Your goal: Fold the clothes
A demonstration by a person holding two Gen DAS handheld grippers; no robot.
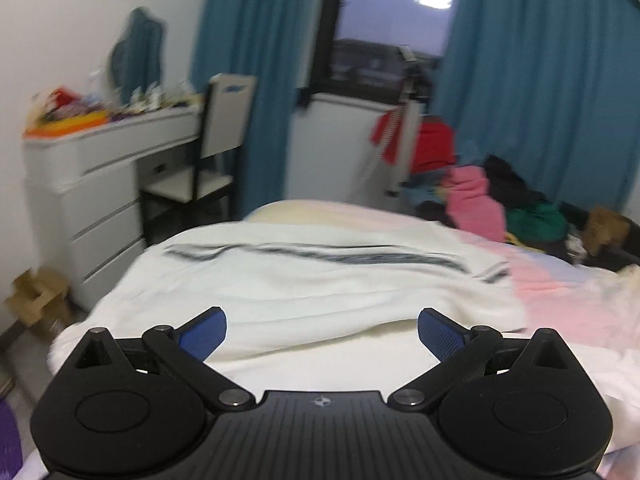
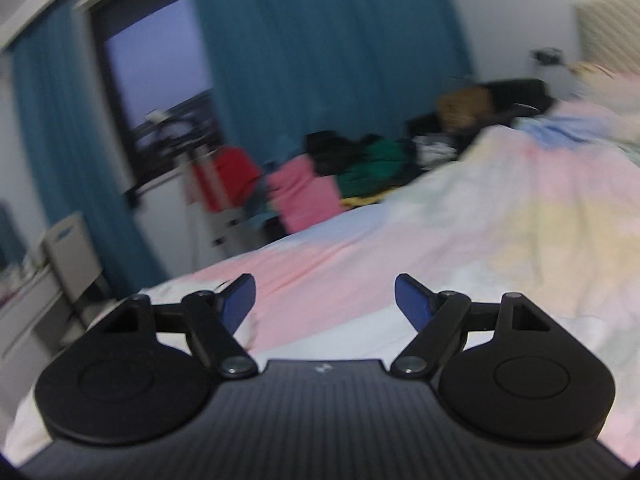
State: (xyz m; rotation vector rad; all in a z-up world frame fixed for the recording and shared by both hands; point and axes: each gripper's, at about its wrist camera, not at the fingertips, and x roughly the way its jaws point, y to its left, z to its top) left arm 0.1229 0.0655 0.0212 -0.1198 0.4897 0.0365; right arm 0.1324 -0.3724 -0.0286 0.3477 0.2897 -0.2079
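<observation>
A white garment with dark stripes [image 1: 304, 280] lies spread on the bed in the left wrist view, just ahead of my left gripper [image 1: 322, 334]. The left gripper is open and empty above the garment's near edge. My right gripper [image 2: 325, 304] is open and empty, held above the pastel pink and yellow bed cover [image 2: 480, 220]. A white edge of cloth [image 2: 168, 290] shows by its left finger. Both views are blurred.
A pile of clothes, pink [image 1: 474, 204], green [image 1: 536, 220] and black, sits at the bed's far side; it also shows in the right wrist view [image 2: 340, 176]. A white dresser [image 1: 100, 184] and chair [image 1: 208, 152] stand at left. Teal curtains [image 1: 260, 60] flank a window.
</observation>
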